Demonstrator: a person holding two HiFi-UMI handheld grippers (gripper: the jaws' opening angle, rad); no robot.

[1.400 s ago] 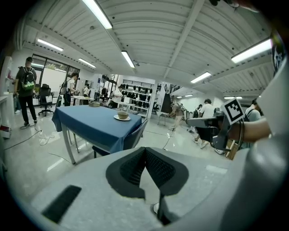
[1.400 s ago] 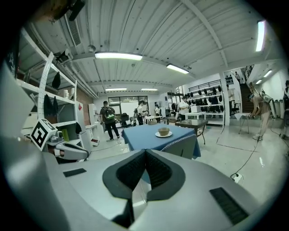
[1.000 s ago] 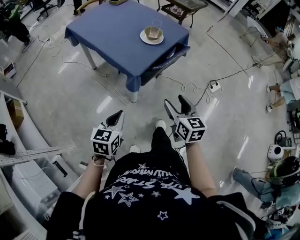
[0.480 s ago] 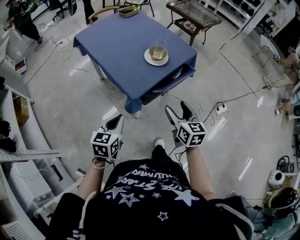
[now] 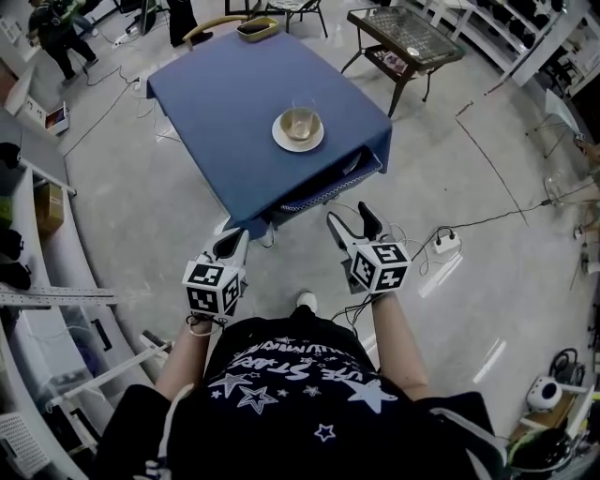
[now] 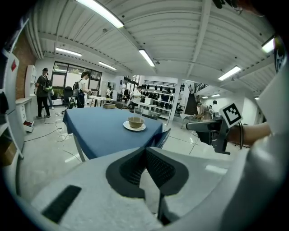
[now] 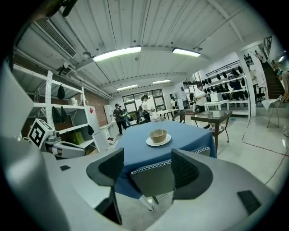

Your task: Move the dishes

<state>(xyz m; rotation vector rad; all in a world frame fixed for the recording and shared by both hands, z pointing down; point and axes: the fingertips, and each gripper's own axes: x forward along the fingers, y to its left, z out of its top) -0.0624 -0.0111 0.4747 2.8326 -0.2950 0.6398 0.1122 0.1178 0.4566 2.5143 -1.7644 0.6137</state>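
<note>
A tan bowl (image 5: 299, 123) sits on a white plate (image 5: 284, 141) near the front right of the blue table (image 5: 225, 94), with a clear glass (image 5: 303, 107) just behind it. Both grippers hang in the air short of the table's near corner, holding nothing. My left gripper (image 5: 233, 241) has its pads together, and my right gripper (image 5: 351, 225) stands open. The left gripper view shows its shut tips (image 6: 145, 151) below the bowl (image 6: 135, 122) and plate (image 6: 134, 128). In the right gripper view the bowl (image 7: 158, 135) lies beyond the open gripper (image 7: 146, 167).
A chair (image 5: 328, 181) is tucked under the table's near right side. A shallow yellowish dish (image 5: 256, 27) sits at the table's far edge. A glass-top side table (image 5: 405, 37) stands at the back right, a power strip (image 5: 447, 244) with cables lies on the floor, and shelving (image 5: 37, 281) runs along the left.
The table with the bowl and plate has come closer and shifted towards the middle of the head view. Both grippers keep the same pose and jaw state.
</note>
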